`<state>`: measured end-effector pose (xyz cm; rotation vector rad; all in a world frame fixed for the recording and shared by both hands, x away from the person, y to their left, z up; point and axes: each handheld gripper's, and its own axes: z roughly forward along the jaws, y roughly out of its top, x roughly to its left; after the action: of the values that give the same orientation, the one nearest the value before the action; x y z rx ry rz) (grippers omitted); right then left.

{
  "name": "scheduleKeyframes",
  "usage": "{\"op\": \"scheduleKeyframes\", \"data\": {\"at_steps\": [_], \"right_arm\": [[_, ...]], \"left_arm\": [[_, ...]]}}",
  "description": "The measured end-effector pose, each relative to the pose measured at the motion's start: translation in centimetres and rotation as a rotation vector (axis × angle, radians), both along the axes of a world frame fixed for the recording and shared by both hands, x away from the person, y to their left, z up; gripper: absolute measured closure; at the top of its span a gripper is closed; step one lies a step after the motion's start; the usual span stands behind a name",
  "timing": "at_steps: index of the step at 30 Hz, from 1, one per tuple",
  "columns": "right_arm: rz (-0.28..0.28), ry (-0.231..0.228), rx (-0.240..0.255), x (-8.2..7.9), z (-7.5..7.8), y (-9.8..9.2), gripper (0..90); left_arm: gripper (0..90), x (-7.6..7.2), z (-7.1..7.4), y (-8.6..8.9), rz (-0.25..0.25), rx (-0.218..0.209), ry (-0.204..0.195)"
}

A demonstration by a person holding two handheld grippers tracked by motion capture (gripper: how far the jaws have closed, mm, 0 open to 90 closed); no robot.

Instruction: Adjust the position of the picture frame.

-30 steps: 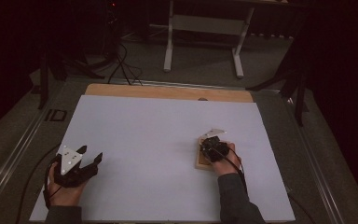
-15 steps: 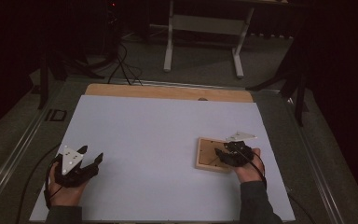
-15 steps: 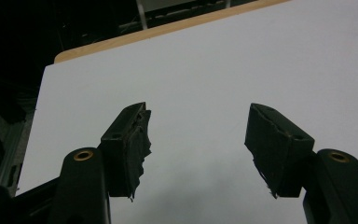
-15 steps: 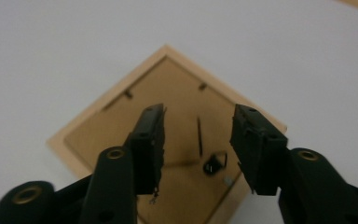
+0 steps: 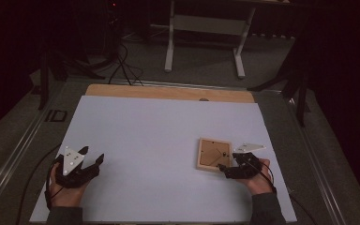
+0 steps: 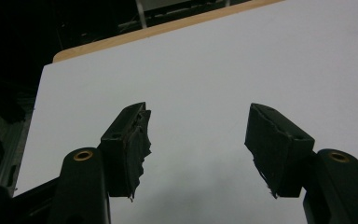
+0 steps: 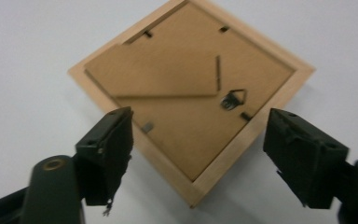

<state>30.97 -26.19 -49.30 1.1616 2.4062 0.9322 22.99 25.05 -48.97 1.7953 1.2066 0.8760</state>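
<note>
The picture frame point(image 5: 214, 153) lies face down on the white worktop point(image 5: 159, 136), right of centre in the high view, its brown backing board and small metal hanger point(image 7: 233, 99) facing up. The right claw point(image 5: 229, 169) sits just below the frame's lower right corner; in the right gripper view its jaws stand wide, one to each side of the near corner, and nothing is held. I cannot tell whether either jaw touches the wood.

The left claw point(image 5: 90, 163) rests at the lower left of the high view, well apart from the frame, jaws wide over bare worktop.

Judgement: the step in hand appears to be taking hold of the frame. A grip across a corner is likely to slip or spin the frame. Better practice would be to turn the right claw square to one rail, lower one jaw to the worktop against the outer edge, and close on the rail alone, clear of the hanger and backing clips. The left claw could steady the opposite edge.
</note>
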Motion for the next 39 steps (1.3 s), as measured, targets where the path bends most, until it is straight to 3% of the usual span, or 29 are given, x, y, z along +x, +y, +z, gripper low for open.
{"op": "scheduleKeyframes", "data": {"at_steps": [9,24,39], "right_arm": [[0.029,0.034,-0.026,0.5,-1.9,0.3,12.3],[0.065,0.078,-0.008,1.7,-2.0,-0.2,9.3],[0.081,0.088,0.005,2.8,-2.1,0.1,8.8]], "left_arm": [[39.0,0.1,-0.1,-0.1,-0.005,0.006,0.004],[38.9,0.1,-0.1,-0.2,-0.008,0.008,0.008],[38.9,0.1,-0.1,-0.2,-0.009,0.007,0.007]]}}
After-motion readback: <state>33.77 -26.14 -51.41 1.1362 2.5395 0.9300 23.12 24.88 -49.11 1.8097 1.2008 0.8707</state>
